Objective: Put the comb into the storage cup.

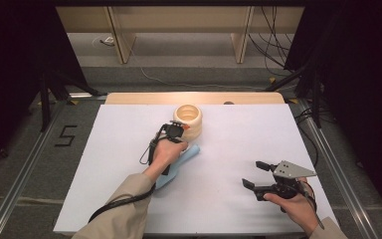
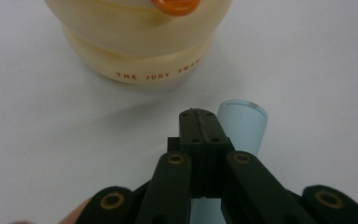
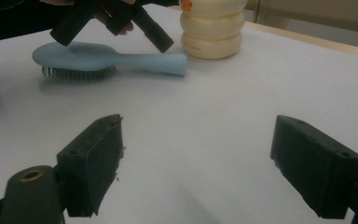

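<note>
Blue brush lies mid frame, handle toward cream jar. Left claw pressed together, empty, just above handle, nearer. Right claw wide apart, lower right

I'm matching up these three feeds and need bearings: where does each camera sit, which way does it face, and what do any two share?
High view: above the person's side, looking forward and down on the white table; both forearms and hands show.
Left gripper view: rides the left gripper, jaws together, facing the cream container.
Right gripper view: rides the right gripper, jaws apart, looking across the table.
Shared: both gripper views show the blue hairbrush and the container.
</note>
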`<state>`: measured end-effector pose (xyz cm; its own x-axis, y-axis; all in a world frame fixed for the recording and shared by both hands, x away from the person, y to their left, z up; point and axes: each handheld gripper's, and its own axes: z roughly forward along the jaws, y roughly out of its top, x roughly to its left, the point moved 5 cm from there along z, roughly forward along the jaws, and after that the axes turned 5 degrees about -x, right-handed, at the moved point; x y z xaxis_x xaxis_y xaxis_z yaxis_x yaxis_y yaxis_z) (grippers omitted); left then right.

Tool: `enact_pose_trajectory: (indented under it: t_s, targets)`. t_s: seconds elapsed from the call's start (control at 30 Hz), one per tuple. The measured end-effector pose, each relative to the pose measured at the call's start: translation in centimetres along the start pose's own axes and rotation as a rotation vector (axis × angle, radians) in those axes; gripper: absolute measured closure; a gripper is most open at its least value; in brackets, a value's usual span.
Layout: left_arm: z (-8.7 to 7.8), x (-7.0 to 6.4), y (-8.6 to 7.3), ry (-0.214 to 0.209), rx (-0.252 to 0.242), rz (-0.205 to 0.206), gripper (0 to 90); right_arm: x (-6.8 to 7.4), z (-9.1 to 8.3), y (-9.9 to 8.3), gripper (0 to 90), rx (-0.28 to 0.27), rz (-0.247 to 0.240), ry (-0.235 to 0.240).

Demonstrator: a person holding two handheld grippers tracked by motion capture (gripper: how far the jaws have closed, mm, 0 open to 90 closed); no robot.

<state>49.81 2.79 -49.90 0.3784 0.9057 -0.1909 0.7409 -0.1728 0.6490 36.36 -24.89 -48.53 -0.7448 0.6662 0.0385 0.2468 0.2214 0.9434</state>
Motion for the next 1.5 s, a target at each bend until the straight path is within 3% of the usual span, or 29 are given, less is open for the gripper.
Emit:
enact_pose_trajectory:
  t_s: [0.37, 0.6, 0.8, 1.13, 1.5]
  targets:
    - [0.9, -0.5, -0.2, -0.01, 0.062, -0.004, 89.9, 0.0, 0.0, -0.1, 17.6, 0.006, 0.0, 0.002]
    - [1.0, -1.3, -1.0, -0.034, 0.131, 0.024, 89.9, 0.0, 0.0, -0.1, 17.5, 0.008, 0.002, 0.002]
    - [0.7, -2.8, -2.2, -0.062, 0.189, 0.072, 89.9, 0.0, 0.0, -0.1, 17.4, 0.009, 0.0, 0.001]
    - [-0.9, -5.4, -4.1, -0.112, 0.235, 0.183, 89.9, 0.0, 0.0, -0.1, 17.4, 0.008, -0.002, -0.001]
    - [-3.8, -5.3, -7.4, -0.171, 0.281, 0.265, 89.9, 0.0, 0.0, -0.1, 17.2, 0.013, -0.003, -0.004]
